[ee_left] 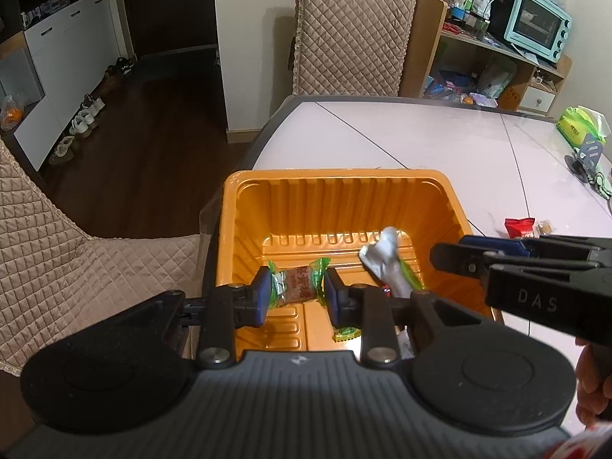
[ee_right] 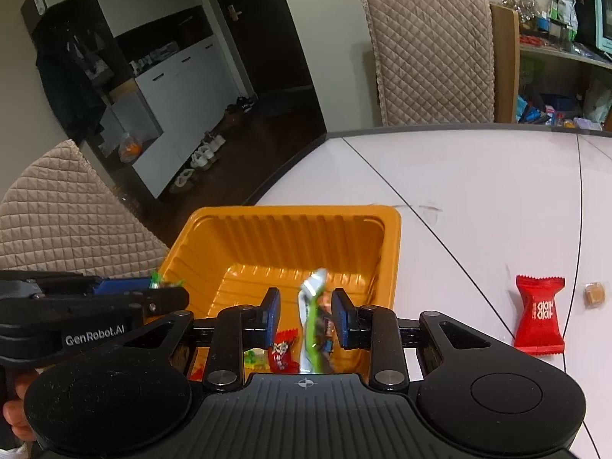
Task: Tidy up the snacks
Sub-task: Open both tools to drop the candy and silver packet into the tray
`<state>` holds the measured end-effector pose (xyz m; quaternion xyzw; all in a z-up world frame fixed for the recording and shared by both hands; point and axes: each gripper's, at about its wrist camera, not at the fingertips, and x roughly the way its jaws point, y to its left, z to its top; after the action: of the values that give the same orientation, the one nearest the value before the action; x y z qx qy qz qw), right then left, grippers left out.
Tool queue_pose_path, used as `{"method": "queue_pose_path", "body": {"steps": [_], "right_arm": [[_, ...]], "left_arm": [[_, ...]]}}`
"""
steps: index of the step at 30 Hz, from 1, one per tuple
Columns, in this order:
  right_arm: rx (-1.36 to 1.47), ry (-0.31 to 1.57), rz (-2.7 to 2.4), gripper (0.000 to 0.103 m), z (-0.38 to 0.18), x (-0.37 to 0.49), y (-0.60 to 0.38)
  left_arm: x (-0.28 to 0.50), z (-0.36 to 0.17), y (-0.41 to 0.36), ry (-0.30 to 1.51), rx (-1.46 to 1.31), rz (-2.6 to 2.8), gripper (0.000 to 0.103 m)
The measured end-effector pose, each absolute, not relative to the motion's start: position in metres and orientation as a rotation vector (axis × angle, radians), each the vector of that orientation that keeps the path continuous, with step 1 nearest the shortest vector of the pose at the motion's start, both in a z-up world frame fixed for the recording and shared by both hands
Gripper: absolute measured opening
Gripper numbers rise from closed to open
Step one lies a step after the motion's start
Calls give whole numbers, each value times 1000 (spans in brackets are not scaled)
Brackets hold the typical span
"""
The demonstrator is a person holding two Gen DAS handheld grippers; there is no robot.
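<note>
Your left gripper (ee_left: 296, 292) pinches a green-ended, brown wrapped candy (ee_left: 296, 285) over the ribbed orange plastic tray (ee_left: 336, 191). Your right gripper (ee_right: 306, 315) stands narrow around a silver-green snack packet (ee_right: 310, 306); contact is unclear. A red wrapped candy (ee_right: 539, 313) lies right of the tray.

Orange ribbed tray (ee_left: 332, 199) ahead of both black grippers, blue pads (ee_left: 264, 294). Between left gripper (ee_left: 294, 294) pads: brown candy with green ends (ee_left: 296, 285). Between right gripper (ee_right: 306, 315) pads: silver-green wrapper (ee_right: 311, 306), blurred. Red packet with white print (ee_right: 539, 315) right of right gripper, on white table (ee_right: 478, 199). Beige quilted chair covers (ee_left: 344, 30).
</note>
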<state>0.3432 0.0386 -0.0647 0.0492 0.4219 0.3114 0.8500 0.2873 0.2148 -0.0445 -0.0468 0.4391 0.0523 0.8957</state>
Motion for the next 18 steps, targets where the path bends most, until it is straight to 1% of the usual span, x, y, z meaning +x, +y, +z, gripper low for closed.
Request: {"method": "queue_pose_path", "body": {"steps": [13, 18], "right_arm": [[149, 920, 668, 30, -63, 343, 29], [152, 920, 670, 30, -62, 339, 27]], "left_arm": [[288, -46, 212, 913, -94, 106, 27], [289, -45, 212, 904, -91, 115, 29]]}}
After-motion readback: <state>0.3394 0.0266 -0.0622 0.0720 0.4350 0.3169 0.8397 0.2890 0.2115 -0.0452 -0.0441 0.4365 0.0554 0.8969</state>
